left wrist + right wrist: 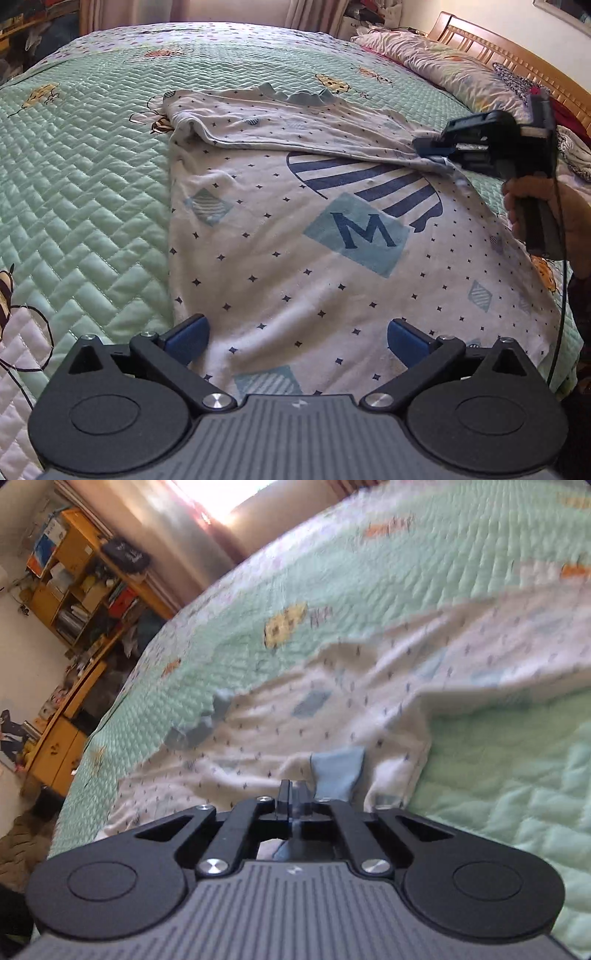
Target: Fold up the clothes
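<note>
A white shirt (295,266) with small navy stars, a striped print and a blue "M" patch lies on the green quilted bedspread (92,184). Its upper part is folded over toward the light blue neckline (306,96). My left gripper (297,328) hovers open over the shirt's lower part, with nothing between its blue pads. At the right, my right gripper (430,149) is shut on the shirt's bunched edge and holds it just above the bed. In the blurred right wrist view, the right gripper (291,794) pinches shirt cloth (332,709) next to a light blue cuff (338,775).
Pillows (443,62) and a wooden headboard (498,48) lie at the far right of the bed. A hand (535,206) holds the right gripper's handle, with a cable hanging down. Wooden shelves (81,590) full of things stand beyond the bed's edge. Curtains hang behind.
</note>
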`<state>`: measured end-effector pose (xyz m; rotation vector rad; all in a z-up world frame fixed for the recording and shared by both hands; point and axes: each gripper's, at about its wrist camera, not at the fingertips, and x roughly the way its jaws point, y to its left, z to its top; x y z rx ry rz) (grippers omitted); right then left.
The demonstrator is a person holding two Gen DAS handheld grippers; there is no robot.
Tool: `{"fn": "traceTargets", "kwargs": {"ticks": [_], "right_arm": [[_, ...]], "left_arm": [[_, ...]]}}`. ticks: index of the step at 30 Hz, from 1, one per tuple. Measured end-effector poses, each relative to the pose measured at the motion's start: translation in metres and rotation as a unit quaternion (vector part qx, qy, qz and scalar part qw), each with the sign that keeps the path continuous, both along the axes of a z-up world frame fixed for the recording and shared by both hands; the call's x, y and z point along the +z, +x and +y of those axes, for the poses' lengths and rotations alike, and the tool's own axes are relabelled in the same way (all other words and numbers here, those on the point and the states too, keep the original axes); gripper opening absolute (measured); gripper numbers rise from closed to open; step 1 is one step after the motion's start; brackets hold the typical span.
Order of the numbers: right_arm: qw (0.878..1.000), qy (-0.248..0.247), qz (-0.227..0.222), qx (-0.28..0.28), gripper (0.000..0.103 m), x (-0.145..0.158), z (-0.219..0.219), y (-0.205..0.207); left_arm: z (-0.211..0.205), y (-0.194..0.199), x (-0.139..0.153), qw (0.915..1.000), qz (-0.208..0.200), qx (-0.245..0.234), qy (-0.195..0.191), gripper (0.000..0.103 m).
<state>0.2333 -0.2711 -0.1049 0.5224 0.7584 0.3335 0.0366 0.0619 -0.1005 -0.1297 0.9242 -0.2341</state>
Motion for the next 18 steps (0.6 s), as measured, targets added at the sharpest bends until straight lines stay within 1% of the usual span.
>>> {"fn": "traceTargets", "kwargs": {"ticks": [2,3,4,5,7,8,10,12,14,16,18], "right_arm": [[1.000,0.005,-0.020,0.001,0.033,0.003,-0.002,0.001],[1.000,-0.006,-0.008,0.002,0.036,-0.002,-0.003,0.008],[1.000,-0.019,0.008,0.004,0.036,-0.007,-0.004,0.016],[1.000,-0.019,0.016,0.006,0.028,-0.015,-0.007,0.021],[1.000,-0.004,0.012,-0.002,0.021,-0.019,-0.020,0.021],[1.000,0.002,0.007,-0.011,0.021,-0.018,-0.026,0.017],[0.999,0.010,-0.004,-0.030,0.029,-0.015,-0.040,0.005],[0.998,0.035,-0.014,-0.048,0.029,-0.016,-0.062,-0.013],[0.995,0.062,-0.018,-0.071,0.030,-0.018,-0.089,-0.033],[0.992,0.057,-0.031,-0.111,0.031,-0.016,-0.119,-0.050],[0.986,0.049,-0.045,-0.151,0.036,-0.014,-0.150,-0.066]], "left_arm": [[-0.003,0.000,0.000,0.9999,0.001,-0.007,0.012,0.102],[-0.004,0.001,0.000,0.9998,0.003,-0.009,0.016,0.102],[-0.005,0.001,0.000,0.9998,0.005,-0.010,0.018,0.102],[-0.004,0.002,0.001,0.9998,0.007,-0.008,0.016,0.102],[-0.001,0.005,0.002,0.9999,0.014,0.002,0.002,0.102],[0.001,0.007,0.003,0.9998,0.017,0.007,-0.005,0.102],[0.005,0.010,0.004,0.9994,0.025,0.017,-0.019,0.102],[0.004,0.013,0.005,0.9990,0.033,0.023,-0.021,0.102],[0.002,0.015,0.006,0.9987,0.039,0.028,-0.016,0.102],[-0.001,0.017,0.009,0.9983,0.042,0.038,-0.013,0.102],[-0.004,0.020,0.013,0.9977,0.045,0.048,-0.015,0.102]]}}
